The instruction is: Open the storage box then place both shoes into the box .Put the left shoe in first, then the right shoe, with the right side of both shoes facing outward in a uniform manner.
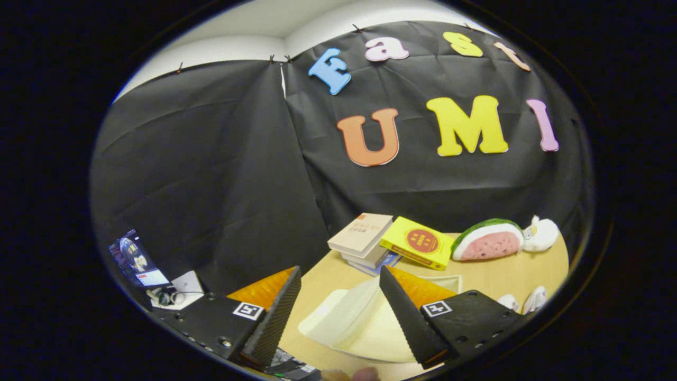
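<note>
The gripper (338, 307) has its jaws apart, holding nothing, above a pale wooden table (502, 272). Between them lies the cream plastic storage box (359, 323); white shoes (523, 301) sit to its right.

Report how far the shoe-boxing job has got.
Done: nothing visibly. The white storage box lies on the wooden table between the fingers; whether its lid is open I cannot tell. In hand: the gripper is open, fingers either side of the box, gripping nothing. Left: both white shoes sit outside, beyond the right finger, so left shoe, then right, remain.
</note>
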